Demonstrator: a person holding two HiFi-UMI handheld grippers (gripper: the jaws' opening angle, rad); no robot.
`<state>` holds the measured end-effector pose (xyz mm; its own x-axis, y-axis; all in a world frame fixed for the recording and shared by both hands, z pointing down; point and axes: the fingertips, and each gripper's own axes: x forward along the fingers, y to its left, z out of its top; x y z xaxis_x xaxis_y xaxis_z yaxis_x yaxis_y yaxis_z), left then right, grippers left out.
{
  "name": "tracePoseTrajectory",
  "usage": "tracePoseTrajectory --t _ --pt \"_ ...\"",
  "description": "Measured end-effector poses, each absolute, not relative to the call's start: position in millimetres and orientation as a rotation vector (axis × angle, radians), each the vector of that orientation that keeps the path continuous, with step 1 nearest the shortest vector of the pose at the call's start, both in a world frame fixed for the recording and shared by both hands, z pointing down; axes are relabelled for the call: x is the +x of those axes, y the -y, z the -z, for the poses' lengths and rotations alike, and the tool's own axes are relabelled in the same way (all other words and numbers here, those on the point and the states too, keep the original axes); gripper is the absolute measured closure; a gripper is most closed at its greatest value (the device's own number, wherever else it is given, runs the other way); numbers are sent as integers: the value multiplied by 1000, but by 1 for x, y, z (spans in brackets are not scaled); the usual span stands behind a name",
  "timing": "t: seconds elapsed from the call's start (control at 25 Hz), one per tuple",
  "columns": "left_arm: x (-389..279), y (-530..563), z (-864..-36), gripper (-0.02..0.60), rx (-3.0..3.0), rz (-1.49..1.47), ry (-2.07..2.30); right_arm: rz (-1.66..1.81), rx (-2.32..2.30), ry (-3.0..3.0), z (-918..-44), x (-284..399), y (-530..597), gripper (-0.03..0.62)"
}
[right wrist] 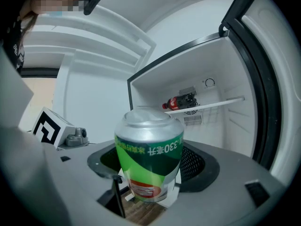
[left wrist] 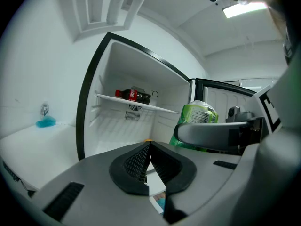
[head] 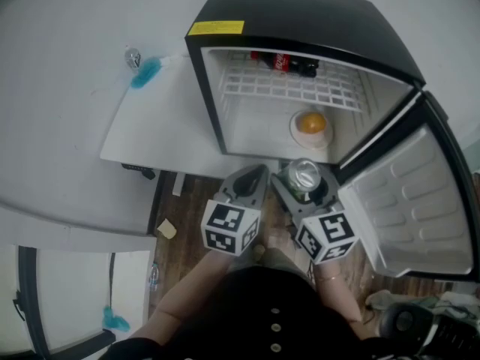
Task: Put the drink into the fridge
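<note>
The black fridge (head: 300,21) filled the upper centre of the head view, its white door (head: 409,201) swung wide toward the right edge of the frame. A white desk (head: 150,126) lay to the left of it, with a small blue object (head: 146,72) near the far end.

Both grippers sat at lower centre, side by side just below the fridge opening. The right gripper (head: 304,191) had its jaws spread wide and clamped on the green drink can (head: 304,173). The can stood upright between the pads with its silver top clear above them. It was in front of the opening and not yet inside the cabinet. In the left gripper view the can showed to the right, beside that gripper.

The left gripper (head: 251,177) was closed, its black pads meeting at the tips with nothing between them.

Inside the fridge, a cola bottle (head: 285,62) lay on its side on the wire shelf (head: 292,87) at the top. An orange (head: 311,122) rested on the fridge floor, just above the can in the frame.
</note>
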<state>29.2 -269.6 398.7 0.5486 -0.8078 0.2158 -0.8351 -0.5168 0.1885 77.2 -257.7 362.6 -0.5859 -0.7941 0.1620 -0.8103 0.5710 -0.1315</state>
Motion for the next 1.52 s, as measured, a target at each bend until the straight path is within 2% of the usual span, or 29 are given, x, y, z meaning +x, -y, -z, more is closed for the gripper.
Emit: tracePoseTrajectory --t 1.52 --pt "3 337 -466 575 2527 -275 1405 -245 1407 2594 -435 57 344 266"
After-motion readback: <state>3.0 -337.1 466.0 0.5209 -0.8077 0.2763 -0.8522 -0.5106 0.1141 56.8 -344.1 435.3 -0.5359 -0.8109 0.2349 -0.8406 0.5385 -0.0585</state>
